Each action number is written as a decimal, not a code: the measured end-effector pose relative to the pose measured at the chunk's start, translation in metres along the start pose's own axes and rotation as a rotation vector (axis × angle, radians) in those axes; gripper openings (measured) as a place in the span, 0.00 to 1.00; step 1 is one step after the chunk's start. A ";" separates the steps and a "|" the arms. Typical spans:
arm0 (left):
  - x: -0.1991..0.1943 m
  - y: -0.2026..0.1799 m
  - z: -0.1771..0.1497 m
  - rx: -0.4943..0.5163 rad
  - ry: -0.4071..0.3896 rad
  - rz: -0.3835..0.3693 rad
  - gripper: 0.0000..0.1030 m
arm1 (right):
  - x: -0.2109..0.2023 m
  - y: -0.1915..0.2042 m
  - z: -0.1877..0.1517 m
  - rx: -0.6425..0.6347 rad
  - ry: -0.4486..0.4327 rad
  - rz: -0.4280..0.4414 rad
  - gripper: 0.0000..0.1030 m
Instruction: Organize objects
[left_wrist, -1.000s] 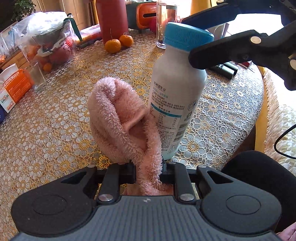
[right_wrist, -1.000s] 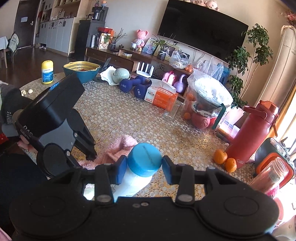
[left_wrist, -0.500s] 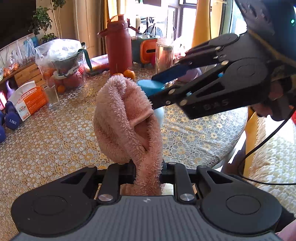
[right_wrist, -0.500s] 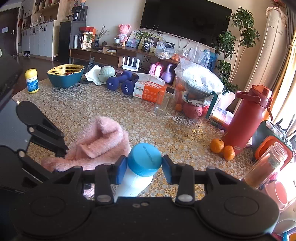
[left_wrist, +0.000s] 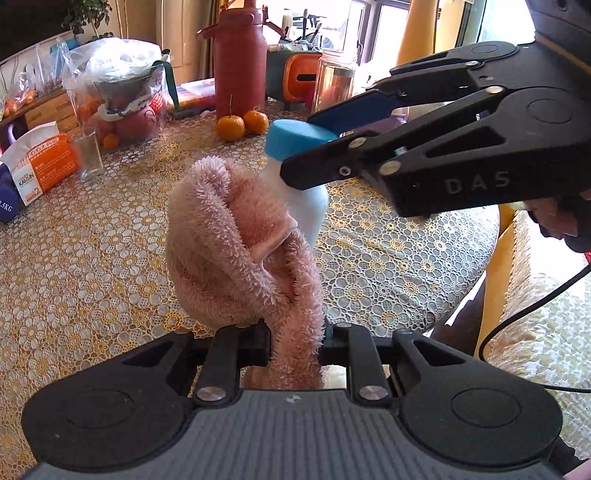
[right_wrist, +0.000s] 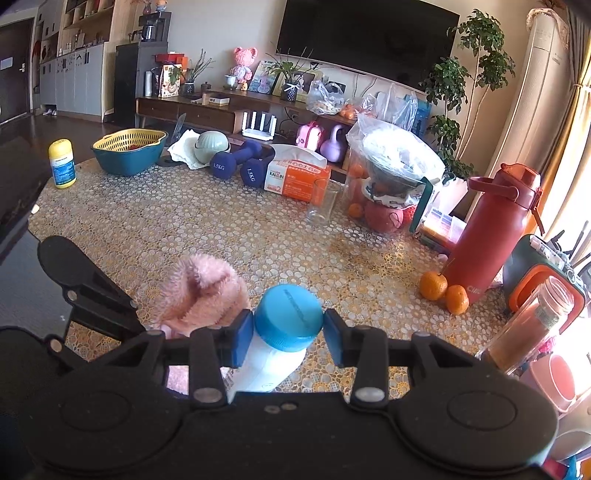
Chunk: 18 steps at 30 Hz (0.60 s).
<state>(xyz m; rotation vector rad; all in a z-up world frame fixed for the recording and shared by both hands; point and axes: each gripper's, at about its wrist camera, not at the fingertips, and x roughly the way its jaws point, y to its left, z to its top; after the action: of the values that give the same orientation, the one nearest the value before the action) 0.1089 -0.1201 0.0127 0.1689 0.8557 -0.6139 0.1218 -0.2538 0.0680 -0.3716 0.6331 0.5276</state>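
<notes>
My left gripper (left_wrist: 295, 345) is shut on a fluffy pink cloth (left_wrist: 236, 251) and holds it up over the lace-covered table (left_wrist: 74, 280). My right gripper (right_wrist: 288, 334) is shut on the neck of a white bottle with a blue cap (right_wrist: 288, 317). In the left wrist view that bottle (left_wrist: 306, 199) hangs just behind the cloth, under the right gripper's fingers (left_wrist: 325, 170). In the right wrist view the cloth (right_wrist: 201, 299) sits just left of the bottle, touching or nearly so.
On the table stand a red flask (right_wrist: 491, 236), two oranges (right_wrist: 443, 291), a glass jar (right_wrist: 532, 325), an empty glass (right_wrist: 323, 203), a bagged fruit bowl (right_wrist: 391, 184), a tissue box (right_wrist: 295, 177), blue dumbbells (right_wrist: 236, 162), a basket (right_wrist: 127, 149) and a yellow bottle (right_wrist: 62, 164). The table edge runs along the right in the left wrist view (left_wrist: 461, 295).
Both grippers rose off the table with their loads. The cloth and bottle have stayed close together, the bottle now showing again behind the cloth.
</notes>
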 end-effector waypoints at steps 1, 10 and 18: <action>0.003 0.002 0.000 -0.001 0.005 0.005 0.19 | 0.000 -0.001 0.000 0.004 0.000 0.001 0.40; 0.029 0.022 0.008 -0.003 0.051 0.045 0.19 | -0.002 -0.018 -0.006 0.059 -0.002 0.019 0.40; 0.044 0.038 0.003 0.016 0.106 0.033 0.19 | -0.011 -0.011 -0.016 -0.027 -0.040 0.036 0.40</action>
<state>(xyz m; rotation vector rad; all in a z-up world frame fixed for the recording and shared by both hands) 0.1547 -0.1101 -0.0222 0.2309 0.9491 -0.5846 0.1135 -0.2744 0.0655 -0.3748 0.5950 0.5776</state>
